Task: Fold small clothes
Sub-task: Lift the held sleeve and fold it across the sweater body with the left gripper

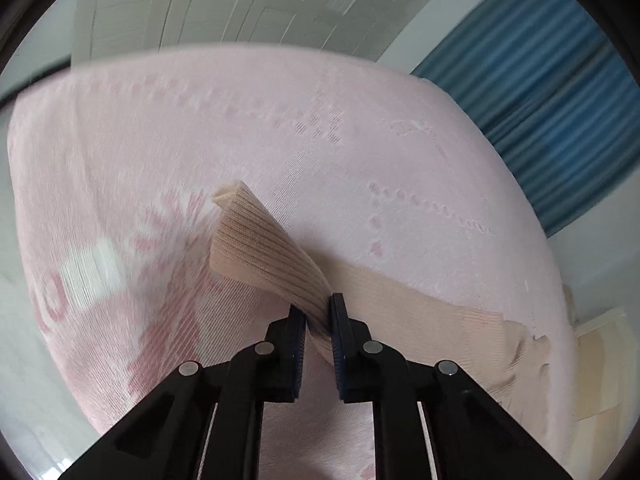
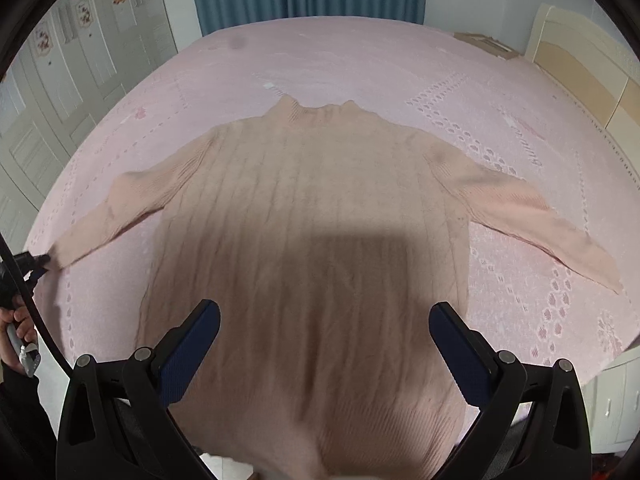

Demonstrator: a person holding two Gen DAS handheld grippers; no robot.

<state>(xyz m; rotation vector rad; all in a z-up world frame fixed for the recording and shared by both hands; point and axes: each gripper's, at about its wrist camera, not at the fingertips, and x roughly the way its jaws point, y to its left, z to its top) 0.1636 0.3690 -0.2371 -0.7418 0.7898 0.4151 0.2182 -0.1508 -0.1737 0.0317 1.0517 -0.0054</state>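
The left tongs pinch the sleeve cuff of the peach sweater, spread flat mid-bed. The right tongs hover released at 6 o'clock. A thin pinch could slip, dropping the sleeve crooked.

Black gripper frames, blue ribbed pads, silver screws.

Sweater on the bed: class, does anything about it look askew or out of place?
Little stands out. The sweater lies flat on the bedspread; only its left cuff is lifted, pinched in the left gripper.
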